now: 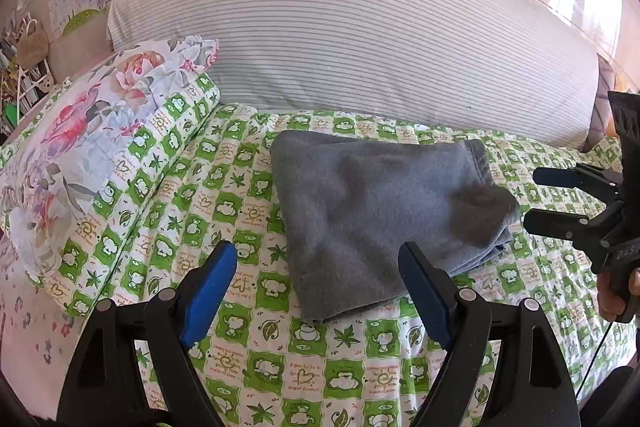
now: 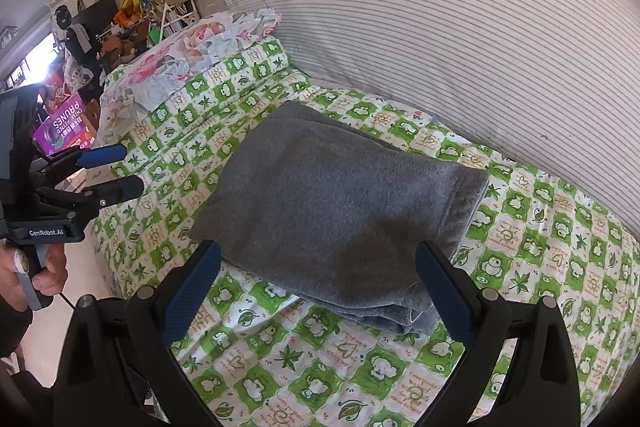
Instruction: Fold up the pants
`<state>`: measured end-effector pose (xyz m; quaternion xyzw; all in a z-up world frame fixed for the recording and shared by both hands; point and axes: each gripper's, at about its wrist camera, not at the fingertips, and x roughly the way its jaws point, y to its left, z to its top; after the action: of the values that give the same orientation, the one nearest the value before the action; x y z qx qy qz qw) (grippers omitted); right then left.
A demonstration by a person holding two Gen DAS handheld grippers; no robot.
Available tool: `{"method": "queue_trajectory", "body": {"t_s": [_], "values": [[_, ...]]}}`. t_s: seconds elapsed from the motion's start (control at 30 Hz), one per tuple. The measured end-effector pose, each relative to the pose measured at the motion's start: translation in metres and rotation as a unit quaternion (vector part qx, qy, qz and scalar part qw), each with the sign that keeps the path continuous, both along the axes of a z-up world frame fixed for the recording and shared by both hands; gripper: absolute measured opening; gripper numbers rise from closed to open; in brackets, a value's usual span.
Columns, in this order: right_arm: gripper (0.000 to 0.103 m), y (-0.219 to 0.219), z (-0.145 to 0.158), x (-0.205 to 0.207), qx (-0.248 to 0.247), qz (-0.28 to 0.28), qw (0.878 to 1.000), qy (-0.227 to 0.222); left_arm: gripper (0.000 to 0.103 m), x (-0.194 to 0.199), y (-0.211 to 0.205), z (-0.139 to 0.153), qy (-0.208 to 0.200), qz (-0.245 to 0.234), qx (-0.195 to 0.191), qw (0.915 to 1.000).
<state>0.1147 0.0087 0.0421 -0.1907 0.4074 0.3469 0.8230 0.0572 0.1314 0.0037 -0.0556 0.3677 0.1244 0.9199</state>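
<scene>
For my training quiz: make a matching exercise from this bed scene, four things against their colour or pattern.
Things:
1. pants
2. bedsheet
3. big bolster
4. pillow

Looks:
A. pink flowers
B. plain grey
C. thin stripes on white
D. green and white squares

Pairs: 1-B, 2-D, 3-C, 4-A

You have a bed [image 1: 360, 379] spread with a green-and-white checked sheet. On it lie the folded grey pants [image 1: 380, 215] near the middle, a floral pillow [image 1: 80, 139] at the far left over a rolled fold of sheet, and a long striped bolster [image 1: 360, 35] behind.
</scene>
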Motion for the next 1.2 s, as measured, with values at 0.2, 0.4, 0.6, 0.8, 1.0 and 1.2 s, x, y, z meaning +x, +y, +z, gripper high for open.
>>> {"method": "queue_trajectory", "body": {"t_s": [0.2,0.4,0.6,0.8,1.0,1.2], "values": [[0.098,-0.001,-0.003,-0.001,0.007,-0.005,1.0,0.004,0.084,0.003,0.001,-0.004,0.008,0.0,-0.015,0.9999],[0.098,-0.006,-0.005,0.0,0.019,-0.013,1.0,0.01,0.084,0.005,0.005,-0.008,0.013,-0.004,-0.045,0.9989],[0.098,-0.01,-0.009,0.003,0.028,-0.022,0.999,0.017,0.084,0.005,0.005,-0.01,0.014,-0.002,-0.05,0.9986],[0.098,-0.01,-0.015,0.003,0.029,-0.025,0.999,0.023,0.084,0.006,0.008,-0.013,0.018,0.006,-0.04,0.999],[0.098,-0.01,-0.017,0.003,0.029,-0.025,0.999,0.025,0.084,0.006,0.008,-0.013,0.014,0.01,-0.028,0.9995],[0.098,-0.01,-0.019,0.004,0.03,-0.024,0.999,0.026,0.084,0.009,0.012,-0.016,0.017,0.012,-0.039,0.999]]}}
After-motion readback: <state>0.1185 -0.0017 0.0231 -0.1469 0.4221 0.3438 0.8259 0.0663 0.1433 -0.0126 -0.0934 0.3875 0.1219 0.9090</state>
